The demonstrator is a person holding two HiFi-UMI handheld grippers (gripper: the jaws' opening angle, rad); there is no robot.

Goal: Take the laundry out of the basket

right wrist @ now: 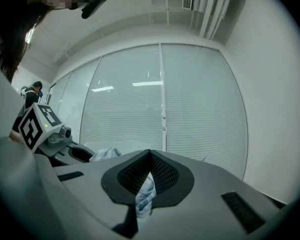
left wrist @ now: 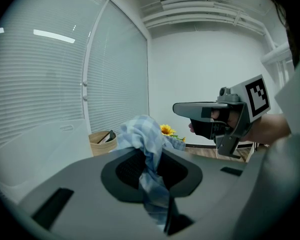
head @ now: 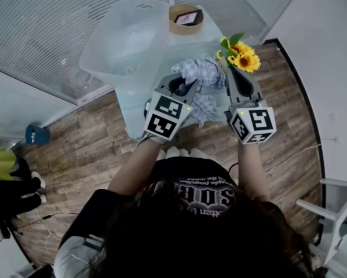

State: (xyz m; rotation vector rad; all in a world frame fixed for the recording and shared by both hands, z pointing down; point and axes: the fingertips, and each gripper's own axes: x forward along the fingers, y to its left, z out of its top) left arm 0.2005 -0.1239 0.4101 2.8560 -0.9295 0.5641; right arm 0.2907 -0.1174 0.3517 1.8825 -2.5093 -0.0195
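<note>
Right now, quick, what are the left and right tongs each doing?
Left tongs: closed on the blue checked cloth.
Right tongs: closed on that cloth too.

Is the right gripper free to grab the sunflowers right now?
Probably not yet: the right gripper is shut on the checked cloth. The sunflowers sit close beside it, so letting go should suffice.

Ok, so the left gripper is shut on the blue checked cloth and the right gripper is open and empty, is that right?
Not quite. The right gripper is not open and empty: it too is shut on the blue checked cloth, with fabric pinched between its jaws, as the right gripper view shows. The left gripper is shut on the cloth, as you said.
</note>
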